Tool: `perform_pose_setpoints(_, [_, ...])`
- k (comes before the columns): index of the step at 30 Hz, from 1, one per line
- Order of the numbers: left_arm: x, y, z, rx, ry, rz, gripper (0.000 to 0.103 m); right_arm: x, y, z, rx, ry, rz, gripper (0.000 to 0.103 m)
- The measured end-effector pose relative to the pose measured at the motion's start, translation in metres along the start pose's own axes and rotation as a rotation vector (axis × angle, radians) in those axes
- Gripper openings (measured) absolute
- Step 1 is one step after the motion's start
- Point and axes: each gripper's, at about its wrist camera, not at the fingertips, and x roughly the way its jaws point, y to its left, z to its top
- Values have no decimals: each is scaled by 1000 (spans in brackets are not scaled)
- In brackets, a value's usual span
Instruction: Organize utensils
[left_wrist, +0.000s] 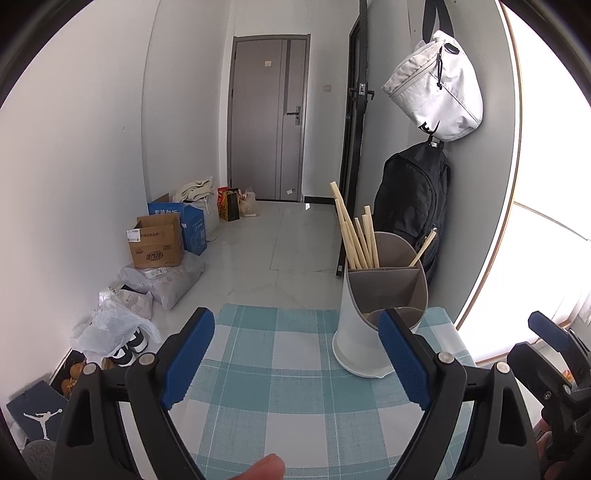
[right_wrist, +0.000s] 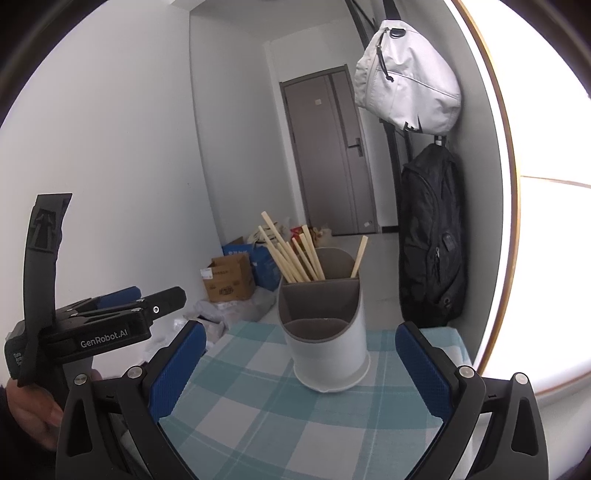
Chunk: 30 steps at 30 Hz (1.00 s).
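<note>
We see the utensil holder (right_wrist: 325, 332) at the centre of the right wrist frame: a smooth white plastic cylinder with a flared foot and a grey lining, cut lower at the near side and split by grey dividers into compartments. It stands upright on the tablecloth (right_wrist: 295, 424), a woven fabric in teal, pale blue and white checks. Pale wooden chopsticks (right_wrist: 291, 254), square-cut at the tips, lean fanned to the upper left in the rear left compartment; a single chopstick (right_wrist: 359, 256) leans to the right in the rear right one. The near compartment shows nothing inside from here.

In the left wrist frame the same holder (left_wrist: 369, 332) sits right of centre, partly behind the blue ribbed pad.

Our left gripper (left_wrist: 297, 325) has its jaws released wide, nothing between the textured blue pads. Our right gripper (right_wrist: 301, 338) likewise stands spread, the holder framed between its black fingers but apart from them.

Beyond, in the upper right, a crumpled white fabric bag (right_wrist: 406, 77) hangs above a black backpack (right_wrist: 430, 236). Cardboard boxes (left_wrist: 157, 240) and a grey door (left_wrist: 267, 118) lie farther back.
</note>
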Motion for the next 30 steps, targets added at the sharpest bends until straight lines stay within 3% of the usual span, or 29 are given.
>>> perform_pose_setpoints(30, [4, 1, -1, -28, 48, -38, 87, -2, -1, 2, -6, -10, -2, 103])
